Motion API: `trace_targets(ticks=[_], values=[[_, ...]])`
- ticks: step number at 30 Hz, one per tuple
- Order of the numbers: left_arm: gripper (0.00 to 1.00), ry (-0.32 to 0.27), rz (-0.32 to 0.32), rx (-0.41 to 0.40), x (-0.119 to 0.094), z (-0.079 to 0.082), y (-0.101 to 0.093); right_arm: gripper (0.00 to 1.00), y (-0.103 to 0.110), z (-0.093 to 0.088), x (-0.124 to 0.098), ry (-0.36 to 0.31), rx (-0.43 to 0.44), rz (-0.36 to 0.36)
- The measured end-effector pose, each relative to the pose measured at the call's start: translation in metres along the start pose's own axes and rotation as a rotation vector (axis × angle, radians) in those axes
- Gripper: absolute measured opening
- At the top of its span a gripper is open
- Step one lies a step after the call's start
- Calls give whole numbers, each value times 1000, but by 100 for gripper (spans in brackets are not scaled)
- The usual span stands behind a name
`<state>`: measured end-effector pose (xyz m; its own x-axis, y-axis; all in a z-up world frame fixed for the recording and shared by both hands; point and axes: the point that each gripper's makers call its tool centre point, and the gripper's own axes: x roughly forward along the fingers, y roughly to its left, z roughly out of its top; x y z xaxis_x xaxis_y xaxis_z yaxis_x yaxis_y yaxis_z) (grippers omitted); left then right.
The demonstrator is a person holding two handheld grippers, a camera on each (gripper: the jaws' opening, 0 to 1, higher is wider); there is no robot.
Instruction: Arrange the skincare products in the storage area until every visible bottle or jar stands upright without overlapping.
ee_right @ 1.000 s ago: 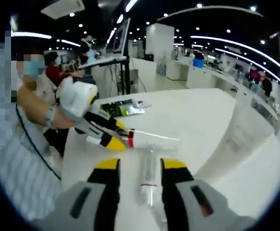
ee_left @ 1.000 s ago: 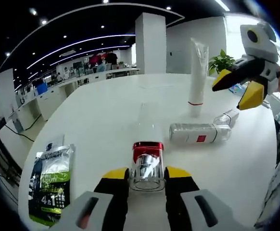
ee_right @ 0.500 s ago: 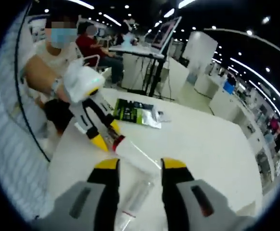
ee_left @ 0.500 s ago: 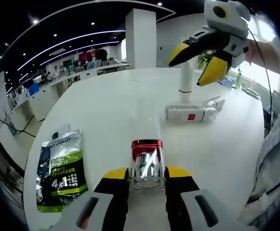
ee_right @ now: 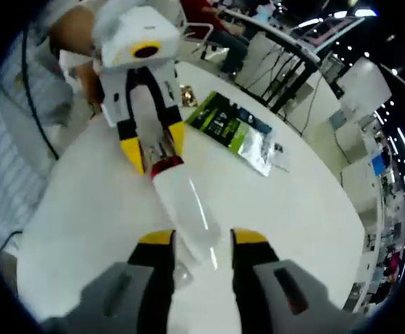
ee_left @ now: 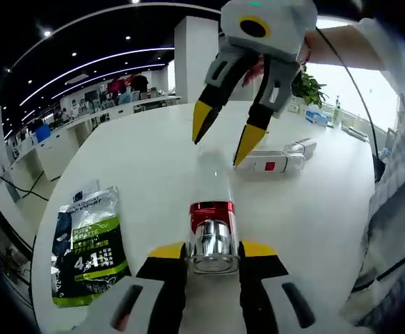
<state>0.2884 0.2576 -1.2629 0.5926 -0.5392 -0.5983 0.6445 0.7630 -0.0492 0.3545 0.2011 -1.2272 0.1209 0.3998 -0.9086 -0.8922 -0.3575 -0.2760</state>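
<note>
My left gripper [ee_left: 213, 249] is shut on the cap end of a long bottle [ee_left: 213, 226], which has a red band, a silver cap and a pale frosted body. The bottle lies level, pointing away over the white table [ee_left: 154, 160]. My right gripper [ee_left: 221, 139] reaches down from above. It is open, with its yellow tips on either side of the bottle's far end. In the right gripper view the bottle's pale body [ee_right: 185, 202] runs between the open right gripper [ee_right: 202, 240] and the left gripper [ee_right: 155, 147], which clamps the red band [ee_right: 165, 165].
A clear bottle with a red label [ee_left: 272, 161] lies on its side at the far right, with a smaller bottle [ee_left: 301, 146] lying behind it. A green packet [ee_left: 90, 252] [ee_right: 234, 129] lies flat to the left. A person's sleeve borders the right edge.
My right gripper swung from beside the upright white tube to the far end of the held bottle and now straddles it. My left gripper kept its grip.
</note>
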Motion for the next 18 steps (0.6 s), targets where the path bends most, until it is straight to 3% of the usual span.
trace_targets(ticks=[2,18], values=[[28,-9,-2,-2,0,0,0,30,-3,-12,11,67,-50,12],[28,-51,-8,-15,0,1,0,30,1,-16,30,129,-177,138]])
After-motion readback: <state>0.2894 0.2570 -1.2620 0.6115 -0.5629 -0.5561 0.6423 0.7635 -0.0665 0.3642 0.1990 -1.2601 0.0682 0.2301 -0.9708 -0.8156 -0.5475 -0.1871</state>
